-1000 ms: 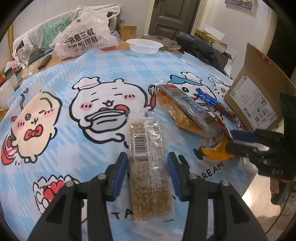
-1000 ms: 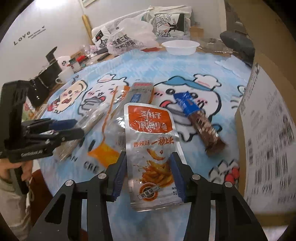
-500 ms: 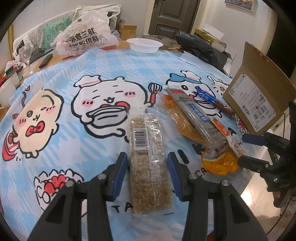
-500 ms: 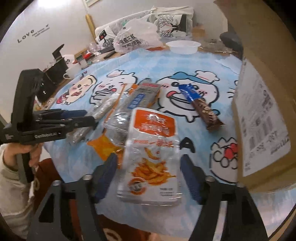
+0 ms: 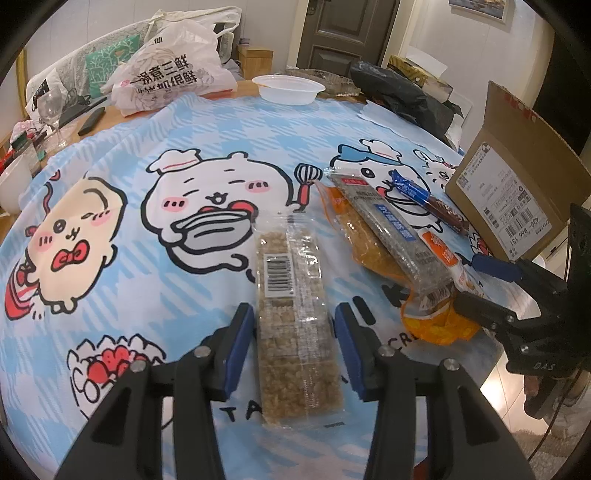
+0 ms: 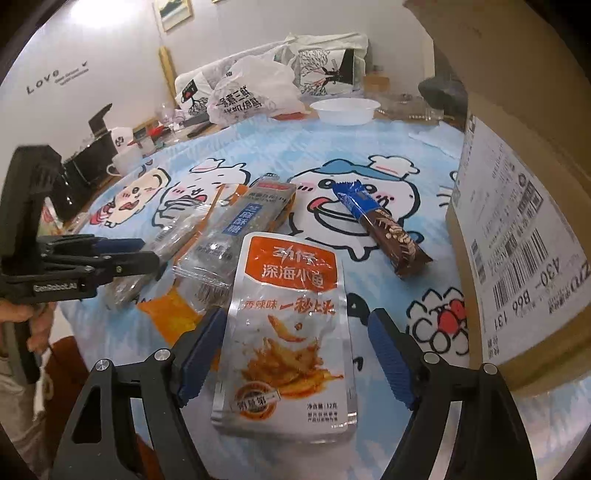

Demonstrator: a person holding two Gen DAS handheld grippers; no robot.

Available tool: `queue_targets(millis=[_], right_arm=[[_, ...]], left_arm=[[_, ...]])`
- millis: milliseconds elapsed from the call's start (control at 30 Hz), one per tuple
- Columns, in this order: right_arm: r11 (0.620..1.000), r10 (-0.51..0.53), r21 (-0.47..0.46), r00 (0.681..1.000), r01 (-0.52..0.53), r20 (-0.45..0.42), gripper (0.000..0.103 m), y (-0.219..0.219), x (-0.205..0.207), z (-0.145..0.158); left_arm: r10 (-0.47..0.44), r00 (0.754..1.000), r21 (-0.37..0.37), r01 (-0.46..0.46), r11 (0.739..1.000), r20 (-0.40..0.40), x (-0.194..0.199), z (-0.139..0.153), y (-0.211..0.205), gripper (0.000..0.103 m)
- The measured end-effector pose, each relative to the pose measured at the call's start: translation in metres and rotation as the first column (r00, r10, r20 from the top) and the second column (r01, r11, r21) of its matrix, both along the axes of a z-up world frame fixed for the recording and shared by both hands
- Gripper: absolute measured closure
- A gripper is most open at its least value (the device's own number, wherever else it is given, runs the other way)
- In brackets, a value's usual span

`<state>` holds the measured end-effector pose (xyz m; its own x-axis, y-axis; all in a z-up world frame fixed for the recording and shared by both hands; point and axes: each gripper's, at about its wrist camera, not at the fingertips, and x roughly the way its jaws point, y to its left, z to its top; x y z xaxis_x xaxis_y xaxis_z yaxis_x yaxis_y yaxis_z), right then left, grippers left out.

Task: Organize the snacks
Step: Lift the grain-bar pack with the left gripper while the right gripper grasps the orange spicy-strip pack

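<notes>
Straddling a clear-wrapped cereal bar [image 5: 295, 306], left hand-held gripper [image 5: 295, 338] released, blue pads just beside the wrapper. Right hand-held gripper [image 6: 295, 354] spread wide around a silver-orange fish snack pouch [image 6: 288, 332], not touching it. Both lie flat on the cartoon-cloth surface [image 5: 184, 129]. Beyond: grey sesame bar [image 5: 388, 232] atop orange packet [image 5: 362, 240], chocolate bar [image 6: 384, 232], cardboard box [image 6: 517, 229], white bowl [image 5: 288, 88].

A home dining room: ahead lies a cartoon tablecloth [image 5: 192, 129], beyond it a plastic bag [image 5: 166, 70], wine glass [image 5: 50, 110], bowl [image 5: 288, 86], panelled door [image 5: 347, 29].
</notes>
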<state>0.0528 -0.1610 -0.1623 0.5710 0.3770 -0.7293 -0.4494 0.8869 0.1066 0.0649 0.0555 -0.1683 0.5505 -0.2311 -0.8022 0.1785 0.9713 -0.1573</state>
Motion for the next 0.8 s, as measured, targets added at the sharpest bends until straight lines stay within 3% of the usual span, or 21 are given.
queue_targets(millis=[33, 67, 133, 267, 500, 667, 800], right_arm=[[1.000, -0.004, -0.005, 1.000, 0.004, 0.005, 0.029, 0.000, 0.000, 0.000], [1.000, -0.013, -0.011, 1.000, 0.013, 0.007, 0.040, 0.000, 0.000, 0.000], [1.000, -0.018, -0.013, 1.000, 0.018, 0.006, 0.052, -0.004, -0.001, 0.001], [0.999, -0.041, -0.023, 0.999, 0.041, 0.021, 0.059, -0.009, -0.009, 0.004], [0.989, -0.101, -0.097, 0.993, 0.107, 0.067, 0.056, -0.016, -0.025, -0.001], [0.985, -0.092, -0.136, 0.989, 0.107, 0.112, 0.038, -0.016, -0.025, -0.001], [0.984, -0.063, -0.159, 0.992, 0.080, 0.111, 0.032, -0.012, -0.013, -0.003]], left_arm=[[0.001, 1.000, 0.001, -0.001, 1.000, 0.000, 0.000, 0.000, 0.000, 0.061], [0.001, 1.000, 0.001, -0.001, 1.000, 0.000, 0.000, 0.000, 0.000, 0.061], [0.002, 1.000, 0.001, -0.002, 1.000, 0.000, -0.001, 0.000, 0.000, 0.061], [0.004, 1.000, 0.004, -0.004, 1.000, 0.000, -0.001, 0.000, -0.002, 0.061], [0.003, 1.000, 0.009, -0.003, 1.000, -0.002, -0.002, 0.000, -0.003, 0.060], [0.003, 1.000, 0.009, -0.003, 1.000, -0.003, -0.002, 0.000, -0.003, 0.060], [0.004, 1.000, 0.007, -0.004, 1.000, -0.003, -0.001, 0.000, -0.003, 0.060]])
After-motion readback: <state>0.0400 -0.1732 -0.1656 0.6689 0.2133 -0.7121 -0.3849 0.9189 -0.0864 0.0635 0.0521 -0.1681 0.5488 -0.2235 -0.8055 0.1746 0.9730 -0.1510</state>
